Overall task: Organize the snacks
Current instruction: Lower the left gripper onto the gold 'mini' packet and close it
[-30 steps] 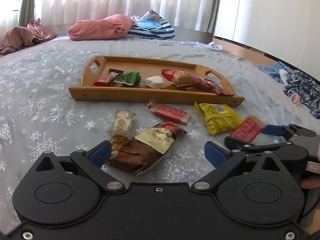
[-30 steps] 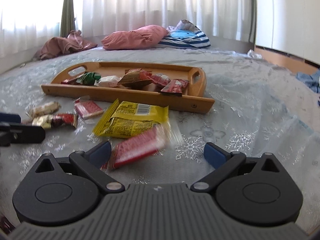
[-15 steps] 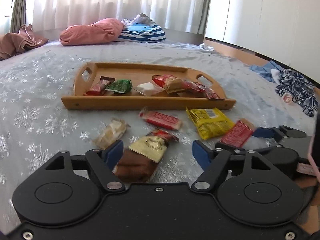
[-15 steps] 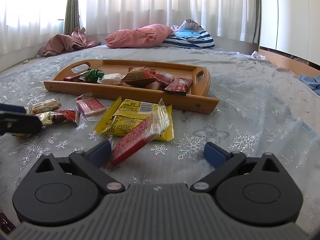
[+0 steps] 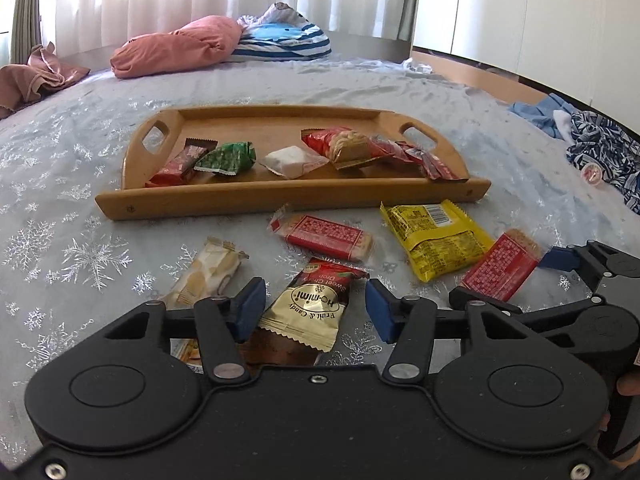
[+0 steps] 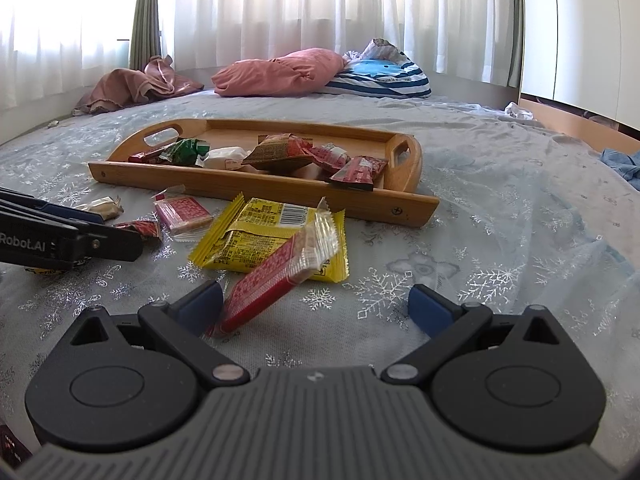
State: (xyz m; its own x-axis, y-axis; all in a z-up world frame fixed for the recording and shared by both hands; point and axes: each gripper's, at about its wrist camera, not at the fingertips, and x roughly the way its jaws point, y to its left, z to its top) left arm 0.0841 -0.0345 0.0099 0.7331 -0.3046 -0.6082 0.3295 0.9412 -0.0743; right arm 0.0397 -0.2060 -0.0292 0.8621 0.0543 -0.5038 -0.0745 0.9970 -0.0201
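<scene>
A: Where's the gold candy bag (image 5: 316, 312)?

B: It's seen in front of the wooden tray (image 5: 280, 196), between the pads of the left gripper (image 5: 315, 309). Jaws are being closed round it, not pressed on yet. Its near end is hidden by the gripper body.

A: And the right gripper (image 6: 316, 304)?

B: Jaws are spread wide. A red cracker pack (image 6: 276, 276) is tipped up by its left pad, leaned on the yellow pack (image 6: 264, 236) near the tray. If it's touched can't be told. Small print is too blurry to be read.
</scene>
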